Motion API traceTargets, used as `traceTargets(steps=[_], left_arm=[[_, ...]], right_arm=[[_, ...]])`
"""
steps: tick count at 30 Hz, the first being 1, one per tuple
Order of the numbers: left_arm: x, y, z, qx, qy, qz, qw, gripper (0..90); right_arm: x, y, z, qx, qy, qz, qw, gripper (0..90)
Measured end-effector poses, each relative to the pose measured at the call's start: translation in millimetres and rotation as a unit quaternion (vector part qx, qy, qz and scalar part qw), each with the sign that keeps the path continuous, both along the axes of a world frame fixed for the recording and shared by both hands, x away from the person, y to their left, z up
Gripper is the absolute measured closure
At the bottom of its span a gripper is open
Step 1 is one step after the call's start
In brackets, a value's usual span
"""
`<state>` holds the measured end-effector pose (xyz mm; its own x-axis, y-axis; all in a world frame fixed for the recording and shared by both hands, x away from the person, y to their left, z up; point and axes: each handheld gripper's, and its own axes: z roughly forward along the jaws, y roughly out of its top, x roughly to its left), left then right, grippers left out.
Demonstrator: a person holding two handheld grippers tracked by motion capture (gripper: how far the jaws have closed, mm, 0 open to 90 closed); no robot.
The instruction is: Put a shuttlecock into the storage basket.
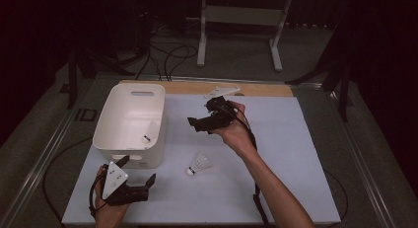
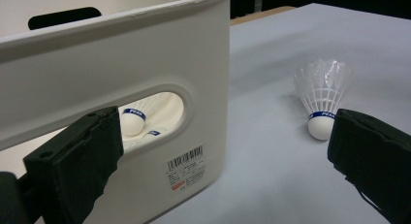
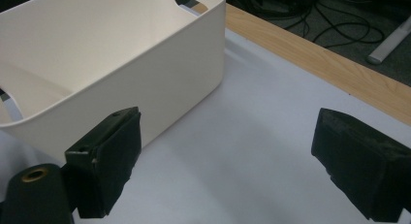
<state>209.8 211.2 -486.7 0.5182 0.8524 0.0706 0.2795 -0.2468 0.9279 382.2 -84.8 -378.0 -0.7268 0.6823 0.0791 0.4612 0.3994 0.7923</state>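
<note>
Container: one white plastic bin [image 1: 130,122], rectangular, with cut-out handles at both short ends and a barcode label [image 2: 186,168] on the near end. Contents: through the near handle slot, the left gripper view shows the white cork base of one shuttlecock in the bin [image 2: 133,121] with a blue band, and a second blue band just beside it; whether more lie inside cannot be told.

Loose items: one shuttlecock [image 1: 198,165], white feathers, blue band, lying on its side on the sheet just right of the bin's near corner, apart from it.

Grippers: two. Left gripper [image 1: 139,171], low at the near left, jaws spread wide and empty, framing the bin's end and the loose shuttlecock. Right gripper [image 1: 198,123], raised right of the bin, jaws likewise wide apart, nothing between them.

Surface: one pale grey sheet [image 1: 296,154] over a table with a wooden far edge [image 1: 266,89].

Room: dim, dark floor, cables [image 1: 170,53], a white frame stand [image 1: 241,20].
</note>
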Motion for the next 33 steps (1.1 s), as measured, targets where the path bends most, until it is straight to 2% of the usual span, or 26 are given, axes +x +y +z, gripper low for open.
traceTargets(steps=[12, 33], left_arm=[[-0.7, -0.5, 0.2, 0.001, -0.002, 0.000, 1.0000, 0.2], [-0.4, -0.1, 0.1, 0.000, 0.000, 0.000, 1.0000, 0.2]], right_arm=[[-4.3, -10.4, -6.6, -0.004, 0.007, 0.003, 1.0000, 13.2], [-10.6, -14.6, -18.2, -0.010, 0.017, 0.009, 0.9998, 12.3]])
